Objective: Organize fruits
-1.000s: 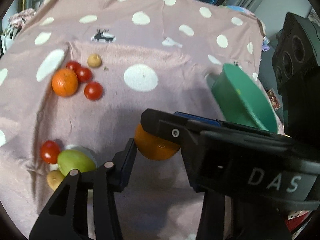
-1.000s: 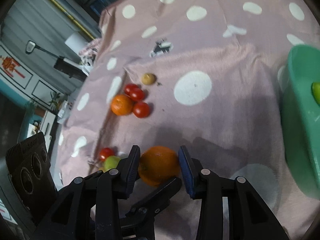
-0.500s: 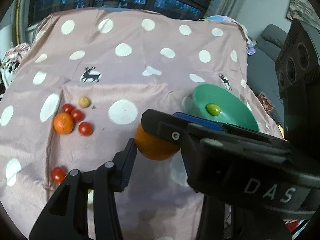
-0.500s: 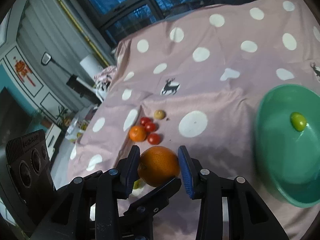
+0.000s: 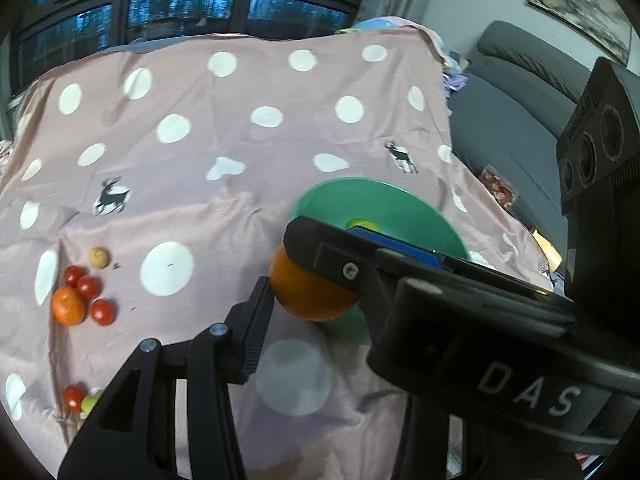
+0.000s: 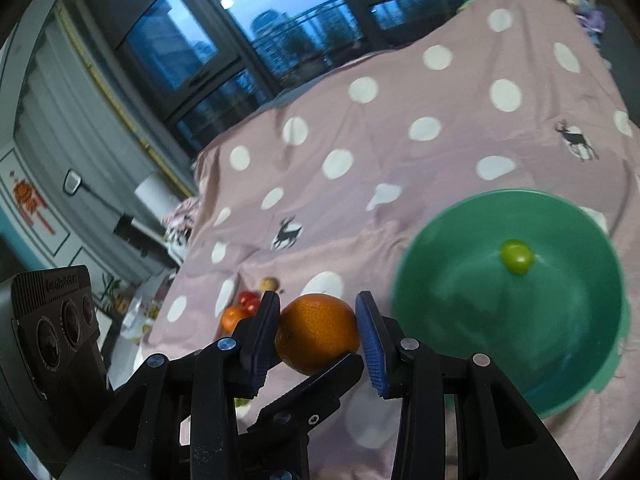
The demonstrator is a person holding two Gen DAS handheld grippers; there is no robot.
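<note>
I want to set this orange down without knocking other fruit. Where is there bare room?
Inside the green bowl, only one small green fruit sits, so most of its floor is free. The cloth between bowl and tomato cluster is bare. That cluster, around the small orange, is crowded.

A pink cloth (image 5: pixel 224 208) with white dots and small black reindeer prints is covering the surface, wrinkling here and there. Behind it, dark-framed windows (image 6: pixel 256 52) are showing a dusk-blue city skyline, with ceiling lights reflecting in the glass. A grey sofa (image 5: pixel 516 108) is sitting off to the right of the cloth, with a framed picture (image 5: pixel 580 12) hanging on the wall above it. At the left, a red-and-orange decoration (image 6: pixel 30 204) is hanging on a pale panelled wall.
</note>
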